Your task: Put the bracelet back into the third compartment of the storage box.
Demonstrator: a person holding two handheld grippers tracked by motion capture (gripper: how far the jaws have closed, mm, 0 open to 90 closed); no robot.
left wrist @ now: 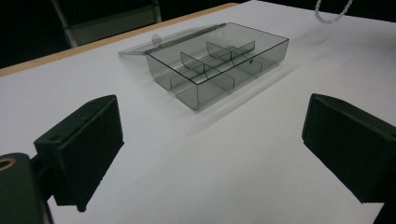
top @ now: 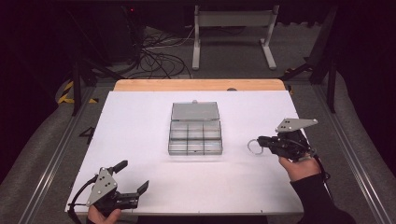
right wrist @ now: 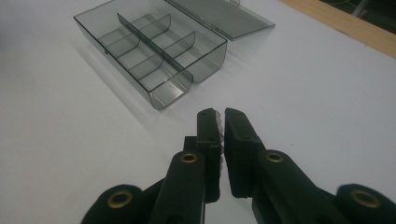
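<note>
High view: we see the box (top: 195, 135) mid-desk (top: 140, 121), lid folded back flat on the far side. The right hand-held gripper (top: 259, 141) sits right of the box, jaws closed on a bead ring (top: 254, 146) that hangs off its tip just above the desk. The left hand-held gripper (top: 132, 175) rests at the near left corner, jaws spread wide, holding nothing.

Left gripper view: we look between the two wide-apart pads at the box (left wrist: 219, 63), its dividers visible; the ring (left wrist: 330, 14) shows at the top edge.

Right gripper view: jaws nearly together, white beads (right wrist: 218, 133) pinched between them; the box (right wrist: 149, 49) lies ahead to the left.
</note>
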